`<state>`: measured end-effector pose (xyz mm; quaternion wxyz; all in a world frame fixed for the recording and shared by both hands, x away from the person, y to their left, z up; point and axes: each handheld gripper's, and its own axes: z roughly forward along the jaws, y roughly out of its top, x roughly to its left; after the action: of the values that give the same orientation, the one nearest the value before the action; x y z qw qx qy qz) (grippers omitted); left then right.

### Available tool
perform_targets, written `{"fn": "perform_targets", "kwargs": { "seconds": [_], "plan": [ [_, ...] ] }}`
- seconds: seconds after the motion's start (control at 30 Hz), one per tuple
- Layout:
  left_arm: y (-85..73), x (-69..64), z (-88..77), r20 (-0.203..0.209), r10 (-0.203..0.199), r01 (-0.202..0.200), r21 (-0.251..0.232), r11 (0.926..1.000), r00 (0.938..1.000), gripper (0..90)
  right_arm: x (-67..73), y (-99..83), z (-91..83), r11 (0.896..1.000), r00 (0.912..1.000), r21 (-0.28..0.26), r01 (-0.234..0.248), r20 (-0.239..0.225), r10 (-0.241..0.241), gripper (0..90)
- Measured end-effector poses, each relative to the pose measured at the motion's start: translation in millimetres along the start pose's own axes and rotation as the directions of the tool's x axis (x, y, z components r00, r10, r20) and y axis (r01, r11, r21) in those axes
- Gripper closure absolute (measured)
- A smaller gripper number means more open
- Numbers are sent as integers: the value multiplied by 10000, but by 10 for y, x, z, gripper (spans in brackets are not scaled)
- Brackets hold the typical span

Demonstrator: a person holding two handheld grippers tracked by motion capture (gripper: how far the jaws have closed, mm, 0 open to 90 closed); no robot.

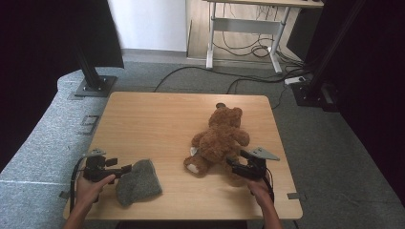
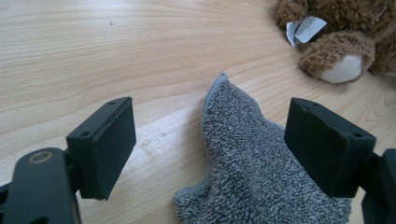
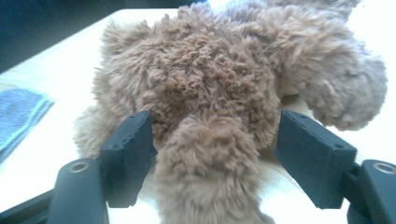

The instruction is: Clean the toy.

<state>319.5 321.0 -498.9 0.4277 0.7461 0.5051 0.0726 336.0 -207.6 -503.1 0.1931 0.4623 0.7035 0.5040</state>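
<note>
Brown plush teddy bear [image 2: 348, 35] cut off by the top and right edges of the left gripper view, head out of frame; print on its white fabric tag [image 2: 306, 27] too small to read; grey terry-cloth towel [image 2: 261, 172] runs past the bottom edge; in the right gripper view the bear's face is turned away, unseen.

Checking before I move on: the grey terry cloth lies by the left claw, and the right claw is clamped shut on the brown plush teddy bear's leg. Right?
Not quite. The right claw is open: in the right gripper view its jaws stand apart on either side of the brown plush teddy bear's leg without pressing it. The grey terry cloth does lie by the left claw.
</note>
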Motion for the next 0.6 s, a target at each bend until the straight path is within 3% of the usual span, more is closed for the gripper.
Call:
{"fn": "perform_targets", "kwargs": {
  "seconds": [0.2, 0.5, 0.6],
  "plan": [
    [-11, -34, -2, 10, 91, -91, 37, 10000, 10000, 173, -88, -62, -244, 9998, 9998, -176, 60, -199, -64, 259],
    [-127, -102, -28, -581, 477, -465, 217, 9987, 9972, 186, -325, -242, -510, 9994, 9992, -61, -342, 228, 343, 259],
    [-201, -103, -37, -515, 462, -451, 231, 9987, 9976, 187, -394, -317, -569, 9987, 9981, -20, -514, 346, 514, 263]
  ]
}}
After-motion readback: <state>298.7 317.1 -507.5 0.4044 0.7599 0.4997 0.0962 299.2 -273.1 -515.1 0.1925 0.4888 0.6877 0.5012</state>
